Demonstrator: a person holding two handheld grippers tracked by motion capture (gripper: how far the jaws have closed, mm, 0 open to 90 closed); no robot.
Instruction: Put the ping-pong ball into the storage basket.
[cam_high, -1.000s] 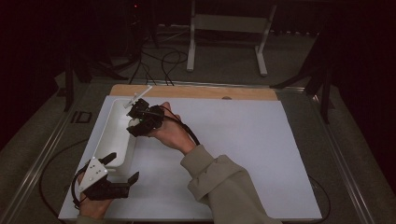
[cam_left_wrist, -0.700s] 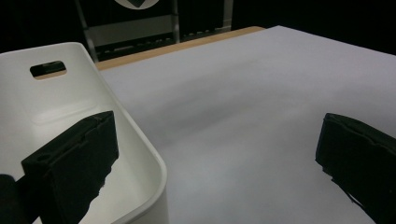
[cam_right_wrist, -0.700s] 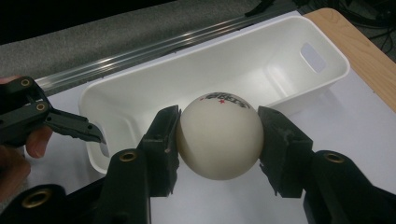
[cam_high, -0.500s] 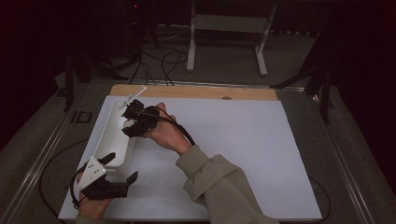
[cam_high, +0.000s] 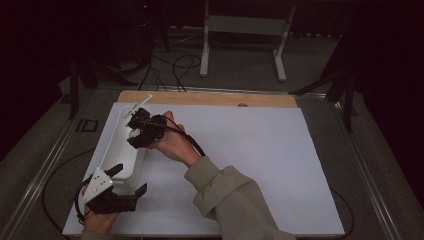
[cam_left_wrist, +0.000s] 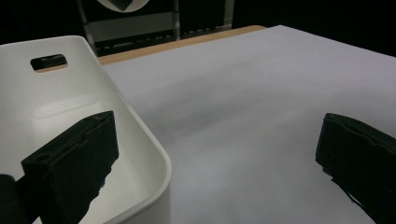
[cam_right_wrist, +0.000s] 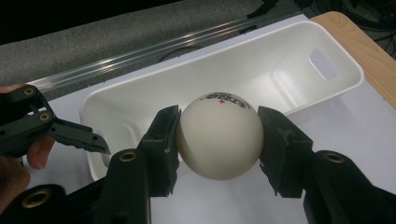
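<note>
- White ball (cam_right_wrist: 219, 138), looks like a ping-pong ball with a bit of print on top, is pinched between the two jaws of the right claw (cam_high: 141, 131). The jaws are closed snug on its sides, so the grip looks solid.
- That claw hangs over the long white plastic bin (cam_high: 123, 150) near the bench's left edge, toward the far corner. In the right gripper view the ball sits just short of the bin's near wall, above the rim and not down inside.
- Left claw (cam_high: 121, 188) rests at the near left corner with its jaws spread wide and nothing between them. One jaw is inside the bin's near end, the other out over the white bench top (cam_left_wrist: 261, 116).
- My guess is the step is dropping the ball in. I'd carry it forward past the rim, lower it toward the floor of the bin, then open slowly. A light ball let go from high up will probably bounce out.
- Closing the left claw on the wall could keep the bin from sliding.
</note>
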